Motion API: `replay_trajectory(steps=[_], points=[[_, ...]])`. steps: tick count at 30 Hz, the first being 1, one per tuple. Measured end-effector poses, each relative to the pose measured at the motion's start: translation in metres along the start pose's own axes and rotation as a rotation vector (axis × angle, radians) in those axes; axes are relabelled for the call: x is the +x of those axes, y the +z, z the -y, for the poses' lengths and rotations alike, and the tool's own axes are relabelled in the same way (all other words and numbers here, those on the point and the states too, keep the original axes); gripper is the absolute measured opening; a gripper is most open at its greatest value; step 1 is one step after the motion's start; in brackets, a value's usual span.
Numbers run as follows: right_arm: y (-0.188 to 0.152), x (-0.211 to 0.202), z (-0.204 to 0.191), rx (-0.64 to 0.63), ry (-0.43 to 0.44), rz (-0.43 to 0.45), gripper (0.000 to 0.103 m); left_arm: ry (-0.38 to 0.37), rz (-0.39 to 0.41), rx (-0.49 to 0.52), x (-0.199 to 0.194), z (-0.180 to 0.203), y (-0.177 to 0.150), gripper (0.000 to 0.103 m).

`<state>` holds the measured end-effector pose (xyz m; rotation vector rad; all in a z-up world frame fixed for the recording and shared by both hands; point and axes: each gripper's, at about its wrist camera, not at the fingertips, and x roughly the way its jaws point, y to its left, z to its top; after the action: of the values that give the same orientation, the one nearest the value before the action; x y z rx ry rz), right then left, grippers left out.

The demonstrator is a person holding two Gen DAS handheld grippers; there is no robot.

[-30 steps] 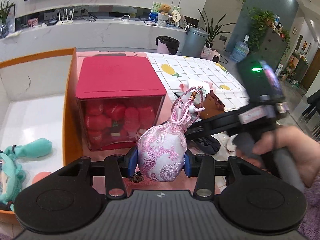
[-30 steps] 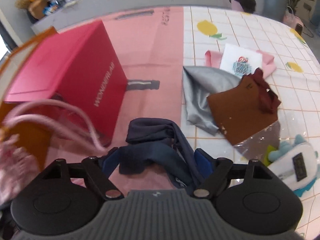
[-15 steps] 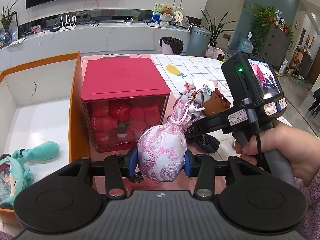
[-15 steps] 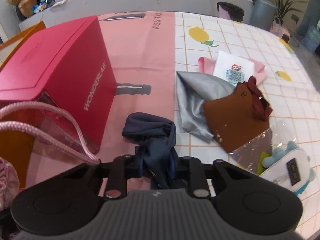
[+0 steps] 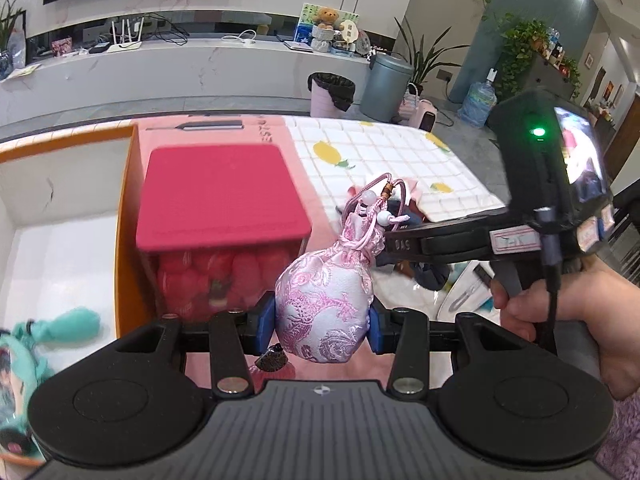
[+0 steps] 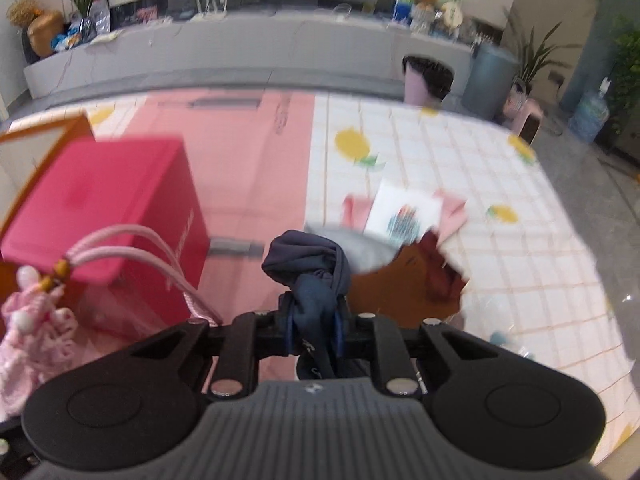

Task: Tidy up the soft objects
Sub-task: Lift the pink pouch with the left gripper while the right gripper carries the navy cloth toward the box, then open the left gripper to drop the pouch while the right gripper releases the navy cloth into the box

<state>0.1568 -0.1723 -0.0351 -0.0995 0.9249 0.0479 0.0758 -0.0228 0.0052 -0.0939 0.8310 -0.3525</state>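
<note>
My left gripper [image 5: 322, 330] is shut on a pink brocade drawstring pouch [image 5: 326, 304] and holds it above the pink mat, in front of the red-lidded box [image 5: 220, 196]. The pouch also shows at the left of the right wrist view [image 6: 28, 320]. My right gripper [image 6: 314, 330] is shut on a dark navy cloth [image 6: 310, 268] and holds it lifted above the table. The orange-rimmed white bin [image 5: 60, 216] stands left of the box and holds a teal plush doll [image 5: 48, 332].
On the checked tablecloth lie a brown pouch [image 6: 404, 284], a grey cloth [image 6: 360, 248], a pink cloth with a white card [image 6: 404, 212] and a teal-and-white plush [image 5: 464, 296]. The right hand and its gripper body [image 5: 540, 216] are close on the right of the left gripper.
The right gripper shut on the navy cloth and lifted it off the table. The left gripper rose a little with the pink pouch.
</note>
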Motion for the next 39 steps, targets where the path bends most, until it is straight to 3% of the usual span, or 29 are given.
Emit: replay_trajectory(steps=[10,15,20,25,32,35,39], points=[[0.081,-0.038,-0.032,-0.022,-0.030,0.157,0.017,0.084,0.022,-0.015,-0.004,-0.046,0.064,0.050],[0.122,-0.050,-0.080,-0.024,0.067,0.212,0.017,0.146,0.032,-0.087,-0.015,-0.096,0.085,0.050],[0.139,-0.057,-0.143,-0.031,0.223,0.228,0.017,0.213,0.037,-0.182,-0.035,-0.147,0.086,0.050],[0.137,-0.051,-0.205,-0.110,0.352,0.169,0.017,0.295,0.023,-0.165,-0.040,-0.172,0.071,0.050],[0.117,-0.007,-0.245,-0.201,0.429,-0.034,0.017,0.290,-0.029,-0.162,-0.013,-0.193,0.038,0.050],[0.114,0.027,-0.250,-0.194,0.394,-0.131,0.017,0.334,-0.056,-0.139,0.002,-0.200,0.029,0.050],[0.118,0.057,-0.257,-0.217,0.347,-0.194,0.017,0.369,-0.054,-0.114,0.012,-0.197,0.030,0.050]])
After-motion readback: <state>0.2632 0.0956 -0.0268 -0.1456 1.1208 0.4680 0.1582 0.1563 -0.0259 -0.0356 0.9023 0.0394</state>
